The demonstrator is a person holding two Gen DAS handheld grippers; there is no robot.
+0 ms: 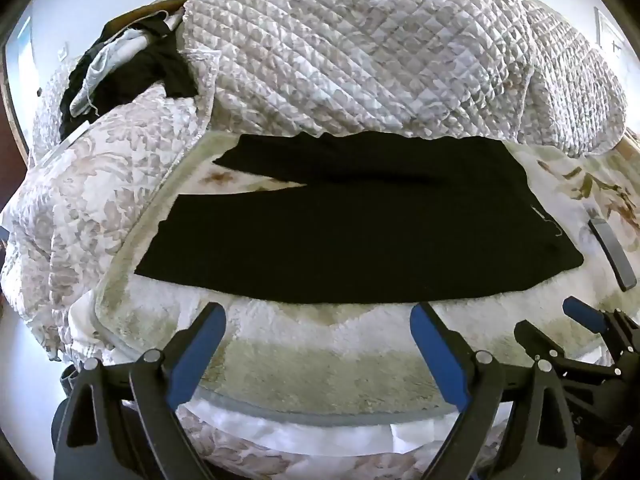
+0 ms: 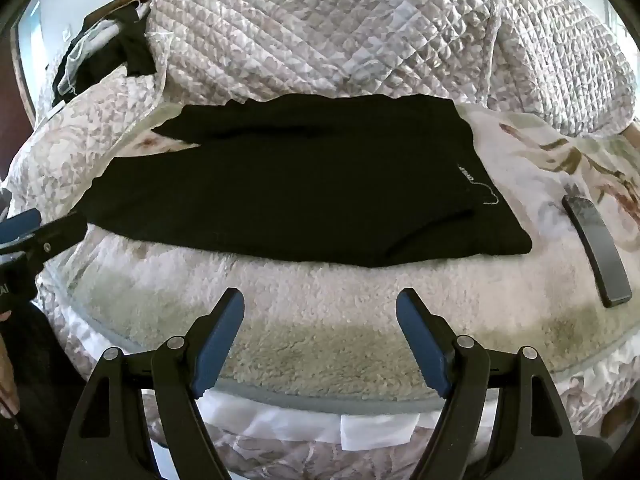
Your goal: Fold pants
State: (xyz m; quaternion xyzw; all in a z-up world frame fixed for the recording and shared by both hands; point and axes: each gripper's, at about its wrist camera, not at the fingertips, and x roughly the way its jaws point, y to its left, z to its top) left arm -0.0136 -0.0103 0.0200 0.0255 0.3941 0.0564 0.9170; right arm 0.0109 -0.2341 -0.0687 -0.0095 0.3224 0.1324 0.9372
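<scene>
Beyond both spread claws, black pants lie flat, untouched.

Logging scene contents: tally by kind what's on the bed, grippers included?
Black pants laid flat: 1
Dark phone-like slab: 1
Pile of dark and light clothes: 1
Quilted bedspread: 1
Grippers, left and right, both open: 2
Total: 6

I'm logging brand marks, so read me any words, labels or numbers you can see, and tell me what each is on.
Pale print near the waistband of the black pants: too small and blurred to read.
White letters on the left tongs' body: cut off by the frame edge, unreadable.
Nothing else carries text.
</scene>
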